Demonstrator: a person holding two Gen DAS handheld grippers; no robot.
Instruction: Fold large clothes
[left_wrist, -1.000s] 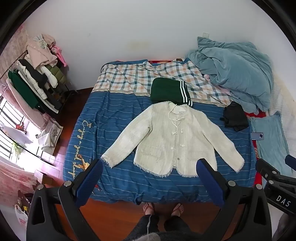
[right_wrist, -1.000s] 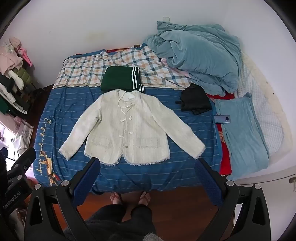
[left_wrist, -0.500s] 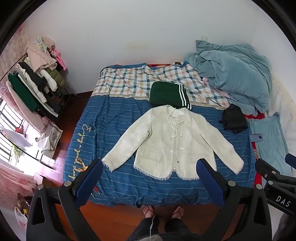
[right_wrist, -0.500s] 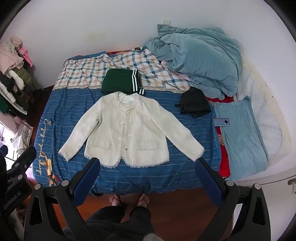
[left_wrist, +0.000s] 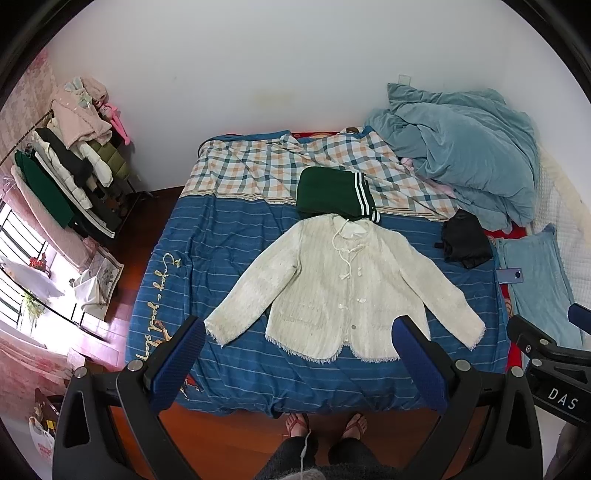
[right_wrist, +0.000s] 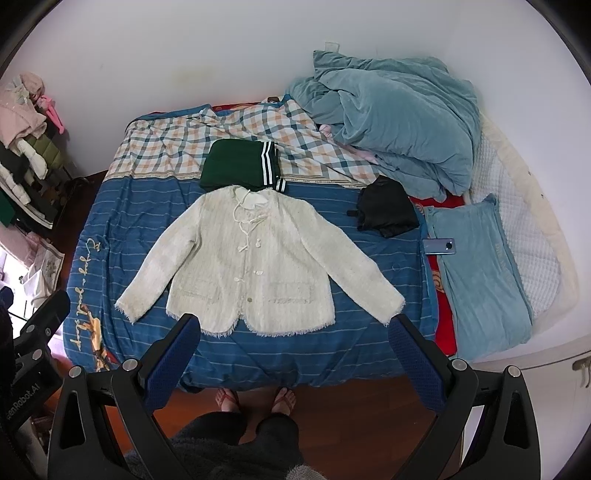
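Bedroom, blue striped bed. Cream jacket lies flat at its near middle, sleeves spread; folded green garment just beyond the collar. I hold left gripper and right gripper high, both wide open, empty. Folding not begun; next, descend to 1 sleeve cuff.

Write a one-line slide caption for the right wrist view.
Open right gripper hovers over a cream jacket spread flat on the blue bedspread, folded green garment above its collar.
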